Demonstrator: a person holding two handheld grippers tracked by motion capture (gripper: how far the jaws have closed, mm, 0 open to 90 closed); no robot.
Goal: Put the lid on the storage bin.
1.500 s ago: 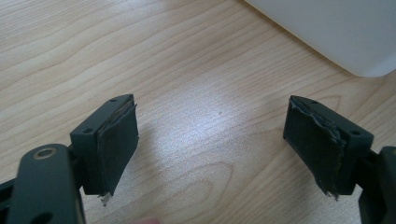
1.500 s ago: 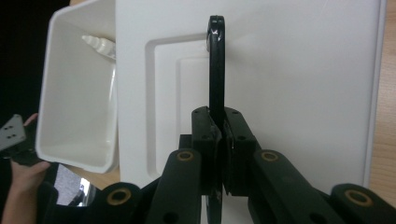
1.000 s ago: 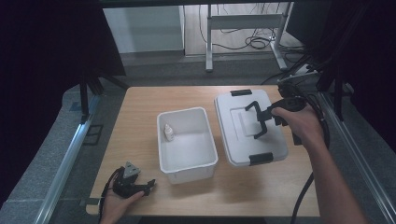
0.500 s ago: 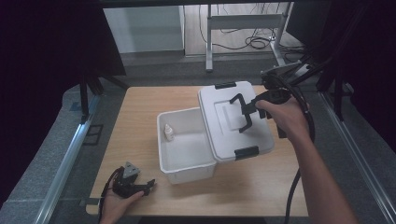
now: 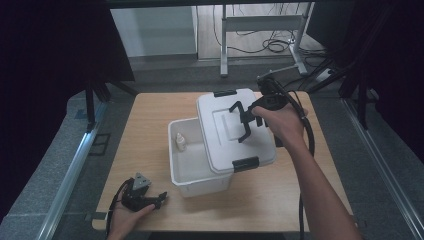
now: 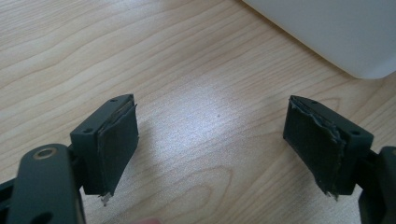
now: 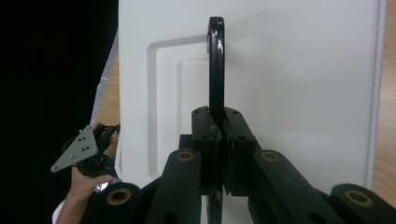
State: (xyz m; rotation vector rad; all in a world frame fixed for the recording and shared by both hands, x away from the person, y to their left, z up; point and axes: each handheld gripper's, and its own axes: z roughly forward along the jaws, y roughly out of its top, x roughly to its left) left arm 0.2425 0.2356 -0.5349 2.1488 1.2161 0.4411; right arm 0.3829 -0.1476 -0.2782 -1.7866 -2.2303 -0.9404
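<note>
Gripping the black handle (image 7: pixel 215 65) of the white lid (image 5: pixel 235 131), right claw (image 5: pixel 243 121) clamped shut, over the box (image 5: pixel 186 170). Probably light, stiff, slippery plastic; handle the best hold. Left claw (image 6: pixel 212 149) spread wide, empty, on the tabletop (image 5: pixel 150 120).

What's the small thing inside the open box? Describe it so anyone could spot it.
On the wooden table stands a white box, with its lid partly over it, held by the handle in the right tool. In the box's uncovered left part, by the far-left corner, stands a small pale bottle with a narrow cap: nothing else is visible in there.
</note>
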